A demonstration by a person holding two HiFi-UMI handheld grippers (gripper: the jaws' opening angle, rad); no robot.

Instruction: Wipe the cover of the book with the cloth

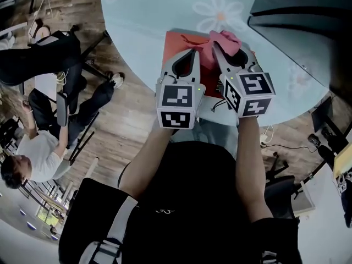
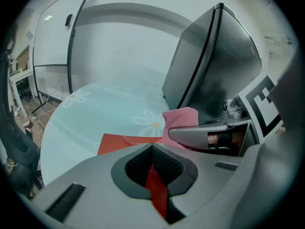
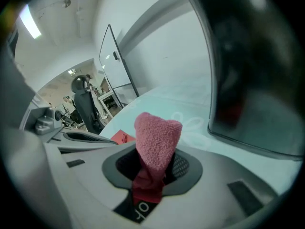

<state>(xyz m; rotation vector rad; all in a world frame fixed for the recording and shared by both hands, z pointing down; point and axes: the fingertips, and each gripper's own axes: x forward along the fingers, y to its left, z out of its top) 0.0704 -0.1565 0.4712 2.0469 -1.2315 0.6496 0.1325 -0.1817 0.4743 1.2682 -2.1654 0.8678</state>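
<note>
A red book (image 1: pixel 177 42) lies on the pale blue flowered table (image 1: pixel 140 15) just in front of me. My left gripper (image 1: pixel 192 50) is at the book's near edge, its jaws shut on a strip of the red cover (image 2: pixel 156 187); the rest of the book (image 2: pixel 119 143) shows beyond. My right gripper (image 1: pixel 216 46) sits close beside it on the right, shut on a pink cloth (image 1: pixel 226 42). The cloth (image 3: pixel 156 140) sticks up out of the right jaws as a bunched lump over the book's far right part. From the left gripper view the cloth (image 2: pixel 181 119) rests on the book.
A dark screen (image 1: pixel 300 15) stands on the table at the back right, close to the cloth. The table's curved edge runs just under my grippers. Seated people and office chairs (image 1: pixel 60 59) are on the wooden floor to the left.
</note>
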